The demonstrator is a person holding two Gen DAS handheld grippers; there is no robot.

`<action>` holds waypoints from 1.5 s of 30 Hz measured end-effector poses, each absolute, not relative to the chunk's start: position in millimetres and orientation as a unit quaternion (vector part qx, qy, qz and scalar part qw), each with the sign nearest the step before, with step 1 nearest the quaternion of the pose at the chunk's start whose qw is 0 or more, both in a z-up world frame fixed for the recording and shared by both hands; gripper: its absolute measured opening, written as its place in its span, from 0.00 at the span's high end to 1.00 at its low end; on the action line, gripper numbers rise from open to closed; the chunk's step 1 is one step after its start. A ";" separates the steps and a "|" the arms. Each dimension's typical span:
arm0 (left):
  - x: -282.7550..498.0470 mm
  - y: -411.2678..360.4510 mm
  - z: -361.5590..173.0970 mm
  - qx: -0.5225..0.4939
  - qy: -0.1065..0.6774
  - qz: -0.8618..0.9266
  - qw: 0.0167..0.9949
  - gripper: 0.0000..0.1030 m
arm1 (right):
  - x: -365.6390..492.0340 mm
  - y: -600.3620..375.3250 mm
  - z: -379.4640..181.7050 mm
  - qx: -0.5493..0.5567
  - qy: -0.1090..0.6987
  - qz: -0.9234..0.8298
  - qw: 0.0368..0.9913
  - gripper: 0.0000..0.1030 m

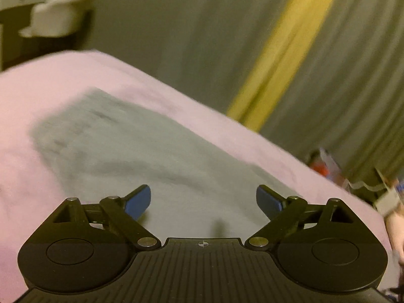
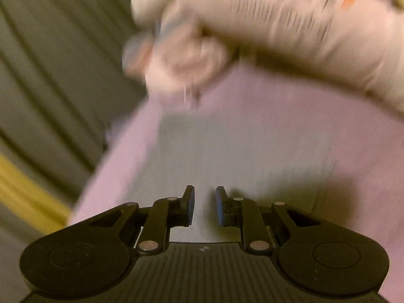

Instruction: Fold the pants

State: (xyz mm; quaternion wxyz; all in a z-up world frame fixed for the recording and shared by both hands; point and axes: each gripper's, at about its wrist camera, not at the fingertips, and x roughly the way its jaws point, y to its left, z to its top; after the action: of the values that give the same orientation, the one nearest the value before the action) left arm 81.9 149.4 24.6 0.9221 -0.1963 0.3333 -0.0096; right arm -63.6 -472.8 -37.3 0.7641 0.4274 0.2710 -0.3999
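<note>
Grey pants [image 1: 141,151] lie spread on a pink bedsheet [image 1: 27,93]. My left gripper [image 1: 203,202] is wide open and empty, hovering just above the near part of the pants. In the right wrist view the same pants [image 2: 240,151] lie ahead, blurred. My right gripper [image 2: 205,205] is partly open with a narrow gap between its blue pads [image 2: 192,205], holding nothing, just above the grey cloth. Both views are motion blurred.
Grey curtains with a yellow stripe [image 1: 280,58] hang beyond the bed. A white chair [image 1: 58,17] stands at the far left. A white pillow and a plush toy [image 2: 290,25] lie at the head of the bed. The bed's edge [image 2: 111,161] runs left of the pants.
</note>
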 end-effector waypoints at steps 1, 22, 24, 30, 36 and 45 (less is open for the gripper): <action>86.4 135.6 19.3 -0.187 0.344 -0.019 0.920 0.08 | -66.1 -475.0 -42.3 0.425 0.281 -0.414 0.755 0.97; 208.1 54.4 26.4 -0.040 0.340 -0.040 0.939 0.26 | -17.8 -423.7 -60.8 0.195 0.260 -0.400 0.857 0.74; 216.3 50.8 10.9 -0.039 0.375 -0.057 0.925 0.42 | -20.0 -424.1 -62.3 0.199 0.251 -0.401 0.858 0.72; 193.1 40.0 -28.0 0.020 0.400 -0.073 0.914 0.49 | -16.7 -416.7 -66.2 0.197 0.241 -0.394 0.865 0.58; 220.7 27.1 -29.7 0.045 0.393 -0.053 0.917 0.63 | -7.5 -412.4 -67.1 0.182 0.247 -0.389 0.869 0.43; 214.4 12.8 3.8 0.042 0.336 -0.053 0.939 0.53 | -6.6 -411.8 -69.0 0.172 0.247 -0.384 0.873 0.40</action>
State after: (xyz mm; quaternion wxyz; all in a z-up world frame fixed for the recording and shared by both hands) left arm 214.4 12.8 3.8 0.9394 0.0422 0.3361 -0.0533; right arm -6.6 -411.8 -69.0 0.8729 0.1724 0.2471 -0.3838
